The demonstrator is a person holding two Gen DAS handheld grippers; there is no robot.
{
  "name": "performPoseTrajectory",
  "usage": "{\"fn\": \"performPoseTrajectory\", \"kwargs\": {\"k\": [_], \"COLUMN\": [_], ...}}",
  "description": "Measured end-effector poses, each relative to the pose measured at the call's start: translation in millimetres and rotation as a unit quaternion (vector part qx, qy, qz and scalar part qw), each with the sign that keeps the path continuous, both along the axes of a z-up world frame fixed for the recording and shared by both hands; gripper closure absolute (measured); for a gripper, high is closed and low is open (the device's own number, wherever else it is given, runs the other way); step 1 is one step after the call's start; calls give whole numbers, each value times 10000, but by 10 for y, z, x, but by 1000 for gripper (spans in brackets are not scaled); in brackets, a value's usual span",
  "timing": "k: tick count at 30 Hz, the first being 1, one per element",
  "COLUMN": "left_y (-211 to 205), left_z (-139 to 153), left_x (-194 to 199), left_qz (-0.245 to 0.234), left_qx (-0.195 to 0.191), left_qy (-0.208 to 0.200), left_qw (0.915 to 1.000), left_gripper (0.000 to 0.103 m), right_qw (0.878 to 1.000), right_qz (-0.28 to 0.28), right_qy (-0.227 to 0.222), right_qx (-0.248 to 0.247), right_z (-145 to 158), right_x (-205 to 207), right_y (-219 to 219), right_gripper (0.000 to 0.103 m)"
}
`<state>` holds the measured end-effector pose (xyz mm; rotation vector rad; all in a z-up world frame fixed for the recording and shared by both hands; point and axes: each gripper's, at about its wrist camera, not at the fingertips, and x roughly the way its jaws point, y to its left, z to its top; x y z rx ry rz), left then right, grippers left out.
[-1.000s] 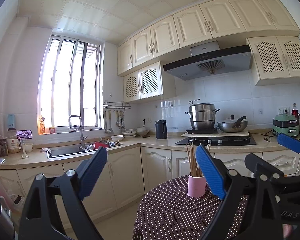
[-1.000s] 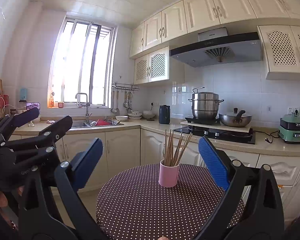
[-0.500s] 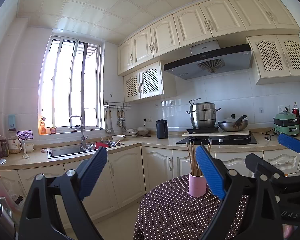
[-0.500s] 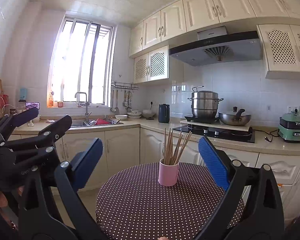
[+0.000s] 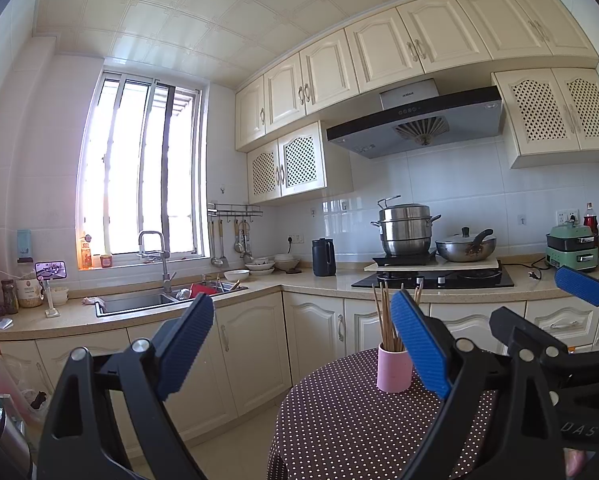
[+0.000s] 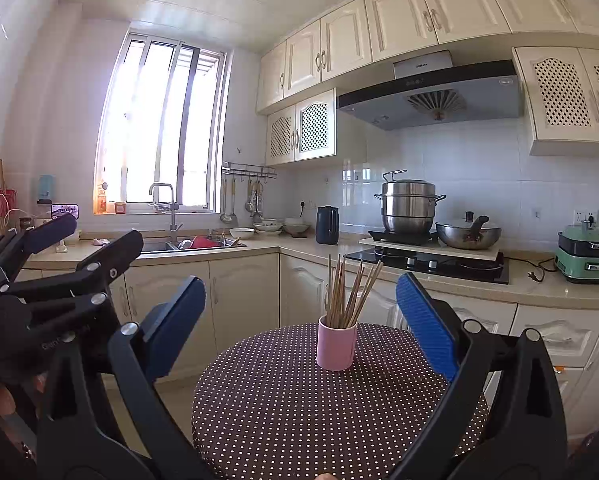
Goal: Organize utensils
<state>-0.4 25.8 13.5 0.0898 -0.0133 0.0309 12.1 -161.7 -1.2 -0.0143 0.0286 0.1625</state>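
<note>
A pink cup point(image 6: 336, 347) holding several wooden chopsticks point(image 6: 349, 292) stands upright on a round table with a brown polka-dot cloth point(image 6: 283, 408). My right gripper point(image 6: 301, 328) is open and empty, held above the table's near side, with the cup between its blue pads and farther away. My left gripper point(image 5: 303, 350) is open and empty, to the left of the table; the cup point(image 5: 394, 368) shows just inside its right pad point(image 5: 419, 344). Each gripper appears at the edge of the other's view.
Cream kitchen cabinets and a counter run behind the table. A sink point(image 6: 187, 245) with dishes sits under the window, a black kettle point(image 6: 327, 225) in the corner, a hob with a steel steamer pot point(image 6: 409, 206) and wok point(image 6: 468, 235), and a green appliance point(image 6: 583, 256) at right.
Both views have shifted very slightly; the grippers stay open and the cup has not moved.
</note>
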Motion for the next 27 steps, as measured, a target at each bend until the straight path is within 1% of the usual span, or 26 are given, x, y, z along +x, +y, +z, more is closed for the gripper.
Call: {"fn": "performPoseTrajectory", "kwargs": {"k": [27], "left_y": [24], "left_z": [-4], "left_x": [22], "left_qz": [23], "left_qx": [18], "left_qy": [16], "left_qw": [10000], "left_gripper": [14], "right_qw": [10000], "right_qz": [-13], "right_qy": [31], "right_qx": [-3], "right_z": [-40], "right_x": [-3], "right_y": [-6], "right_gripper": [9]}}
